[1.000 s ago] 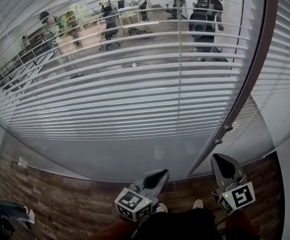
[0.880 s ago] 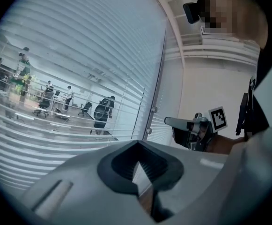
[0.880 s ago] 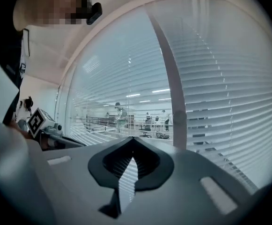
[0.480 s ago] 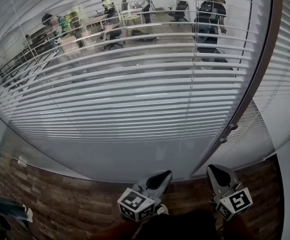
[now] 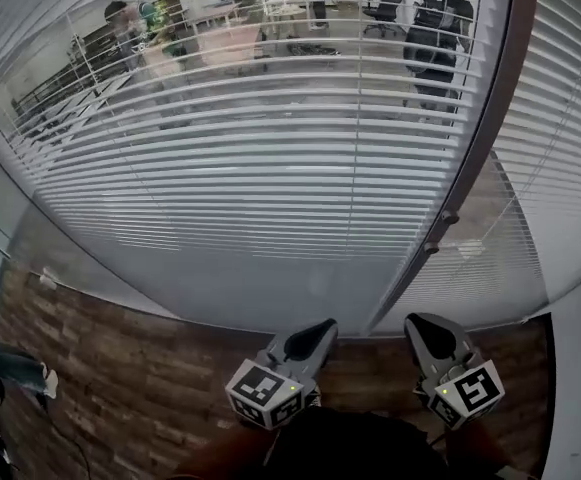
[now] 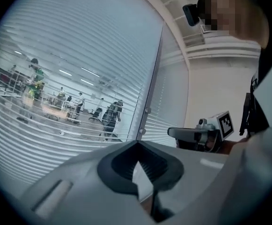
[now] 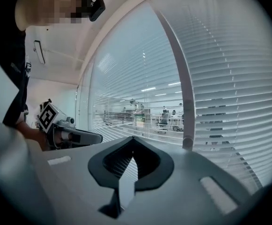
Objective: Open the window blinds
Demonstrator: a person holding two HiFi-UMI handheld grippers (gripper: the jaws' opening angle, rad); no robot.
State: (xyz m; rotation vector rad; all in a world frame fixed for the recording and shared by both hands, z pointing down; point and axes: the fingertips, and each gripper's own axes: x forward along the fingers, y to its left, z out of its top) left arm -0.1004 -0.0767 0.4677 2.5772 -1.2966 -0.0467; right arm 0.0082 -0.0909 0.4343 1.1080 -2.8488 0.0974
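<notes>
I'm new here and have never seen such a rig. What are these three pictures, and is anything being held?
A person holds a two-jaw gripper in each hand. One picture comes from a camera on their head, looking down: the left gripper and right gripper point at lowered window blinds above a wooden floor. The other two come from cameras riding on each gripper, looking along its jaws. Both grippers are shut and empty; neither touches the blinds.
</notes>
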